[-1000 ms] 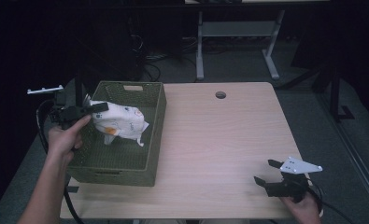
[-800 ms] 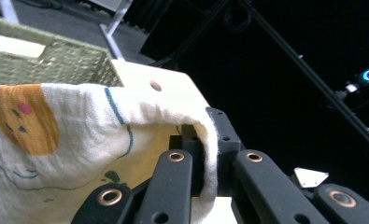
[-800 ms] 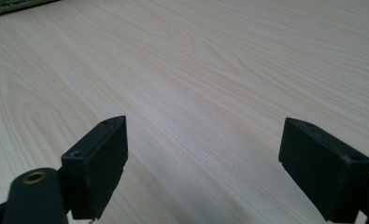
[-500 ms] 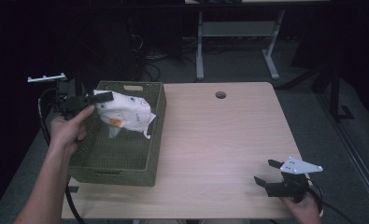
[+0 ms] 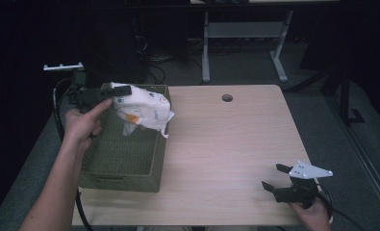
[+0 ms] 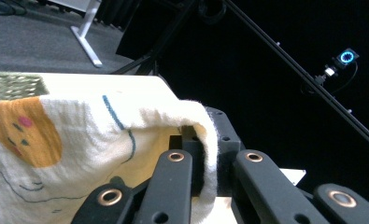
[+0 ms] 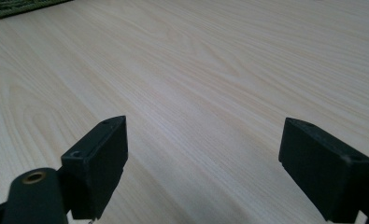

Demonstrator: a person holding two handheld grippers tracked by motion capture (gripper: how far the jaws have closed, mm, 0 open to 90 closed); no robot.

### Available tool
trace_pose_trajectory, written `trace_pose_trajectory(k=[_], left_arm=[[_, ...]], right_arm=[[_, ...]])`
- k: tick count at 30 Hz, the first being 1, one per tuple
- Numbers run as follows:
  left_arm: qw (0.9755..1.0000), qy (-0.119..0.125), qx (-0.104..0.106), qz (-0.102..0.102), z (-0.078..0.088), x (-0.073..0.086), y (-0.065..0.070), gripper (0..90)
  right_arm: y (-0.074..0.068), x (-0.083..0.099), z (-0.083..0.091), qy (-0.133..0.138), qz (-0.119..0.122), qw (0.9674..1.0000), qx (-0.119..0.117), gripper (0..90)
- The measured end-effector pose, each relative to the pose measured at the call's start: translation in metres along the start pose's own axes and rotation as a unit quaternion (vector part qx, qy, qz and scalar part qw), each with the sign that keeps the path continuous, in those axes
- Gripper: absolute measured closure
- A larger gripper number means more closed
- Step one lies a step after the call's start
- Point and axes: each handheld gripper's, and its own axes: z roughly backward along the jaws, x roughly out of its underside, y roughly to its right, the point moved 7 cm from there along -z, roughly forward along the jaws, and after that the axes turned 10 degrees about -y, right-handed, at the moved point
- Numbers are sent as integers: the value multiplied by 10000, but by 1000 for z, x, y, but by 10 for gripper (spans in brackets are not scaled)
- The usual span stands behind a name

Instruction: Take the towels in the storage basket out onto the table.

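The soft white printed cloth (image 5: 142, 111), bearing an orange face motif and thin blue line drawings, hangs crumpled above the far end of the olive woven-mesh basket (image 5: 122, 156), pinched between the closed black jaws of the left gripper (image 5: 121, 90). Compared with a second ago, the cloth sits higher and farther toward the basket's back rim. The right gripper (image 5: 277, 177) rests with jaws spread over the pale wood-grain table (image 5: 226, 144), unmoved.

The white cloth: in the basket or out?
Out: the left claw is shut on the cloth, which hangs above the basket.
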Motion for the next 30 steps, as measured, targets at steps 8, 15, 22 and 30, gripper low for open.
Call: trace_pose_trajectory(k=[8,15,22,30], left_arm=[[9996,-167,78,-200,-22,-10,21,868],[9990,-294,179,-291,-42,-14,34,868],[9978,-438,283,-413,-60,-16,47,868],[9967,-555,351,-470,-79,-16,56,868]], right_arm=[[1,-1,1,27,17,10000,11,151],[1,-1,1,26,15,10000,6,150],[1,-1,1,27,18,10000,-2,151],[0,-1,2,49,-9,10000,-19,151]])
